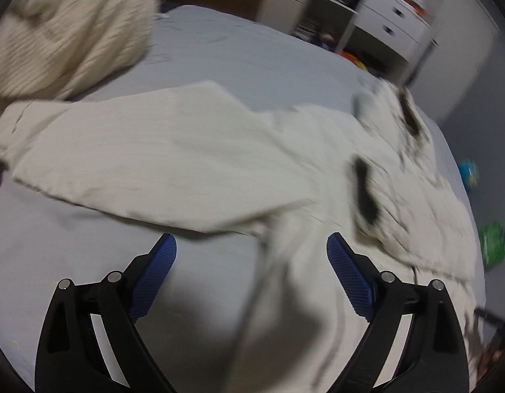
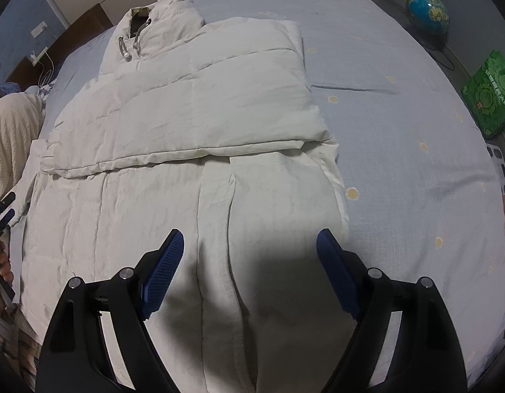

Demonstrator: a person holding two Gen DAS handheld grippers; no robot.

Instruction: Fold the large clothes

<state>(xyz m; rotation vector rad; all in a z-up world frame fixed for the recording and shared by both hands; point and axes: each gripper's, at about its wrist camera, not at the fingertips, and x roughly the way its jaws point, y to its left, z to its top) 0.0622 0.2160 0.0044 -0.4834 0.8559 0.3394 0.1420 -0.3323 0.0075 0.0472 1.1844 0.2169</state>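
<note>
A cream puffer jacket (image 2: 193, 121) lies flat on the light blue bed sheet (image 2: 399, 124), collar at the far end, one sleeve folded across its chest. In the left wrist view the jacket (image 1: 187, 157) is blurred, a sleeve stretched out to the left. My left gripper (image 1: 251, 244) is open and empty, just above the jacket's edge. My right gripper (image 2: 249, 240) is open and empty, over the jacket's lower hem. The left gripper also shows at the left edge of the right wrist view (image 2: 0, 213).
A cream knit garment (image 1: 69, 29) lies at the far left of the bed. White drawers (image 1: 393, 26) stand beyond the bed. A globe (image 2: 427, 8) and a green bag (image 2: 491, 95) sit on the floor at the right.
</note>
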